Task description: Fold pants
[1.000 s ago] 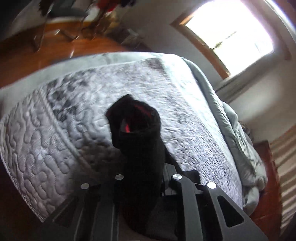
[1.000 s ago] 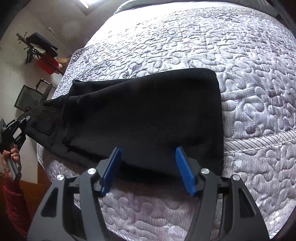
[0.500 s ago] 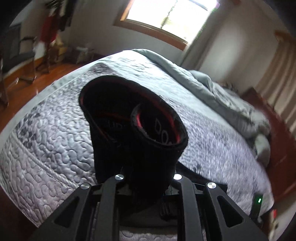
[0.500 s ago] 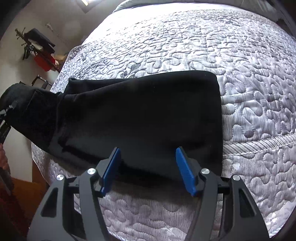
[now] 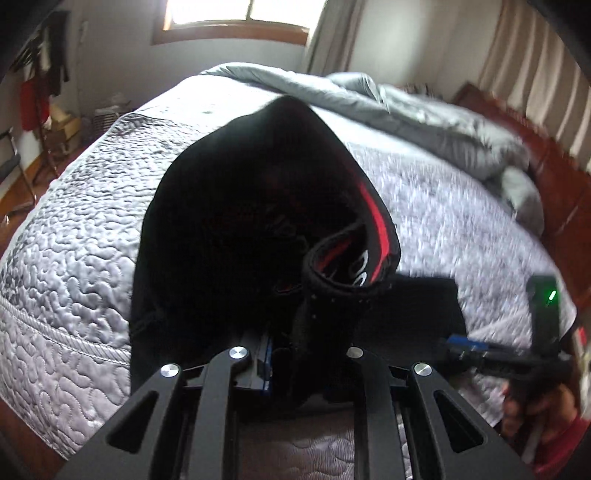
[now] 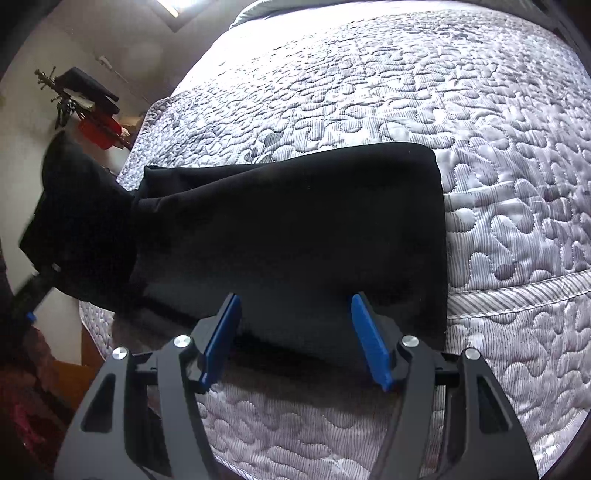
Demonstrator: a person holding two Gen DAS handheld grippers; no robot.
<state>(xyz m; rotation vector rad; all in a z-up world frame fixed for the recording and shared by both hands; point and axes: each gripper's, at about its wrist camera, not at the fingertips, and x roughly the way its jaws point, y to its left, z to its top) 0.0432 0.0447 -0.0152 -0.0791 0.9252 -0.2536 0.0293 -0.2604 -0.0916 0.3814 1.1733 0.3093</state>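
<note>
Black pants (image 6: 295, 229) lie across the quilted bed, legs folded together, their cuff end at the right. My left gripper (image 5: 295, 354) is shut on the waistband end of the pants (image 5: 236, 236), which hangs lifted in front of the camera and shows a red inner band (image 5: 376, 221). In the right wrist view that lifted end (image 6: 81, 221) rises at the far left. My right gripper (image 6: 295, 321) is open and empty, its blue pads (image 6: 221, 339) hovering at the near edge of the leg part. It also shows in the left wrist view (image 5: 480, 350).
A grey-white quilted bedspread (image 6: 406, 92) covers the bed. A crumpled grey duvet (image 5: 424, 122) lies at the far side. Wooden floor (image 5: 22, 184), a window (image 5: 236, 14), curtains (image 5: 517, 74) and a rack with red and black items (image 6: 92, 110) surround the bed.
My left gripper has lifted the waistband end higher and swung it over toward the leg part. My right gripper has stayed open in place.
</note>
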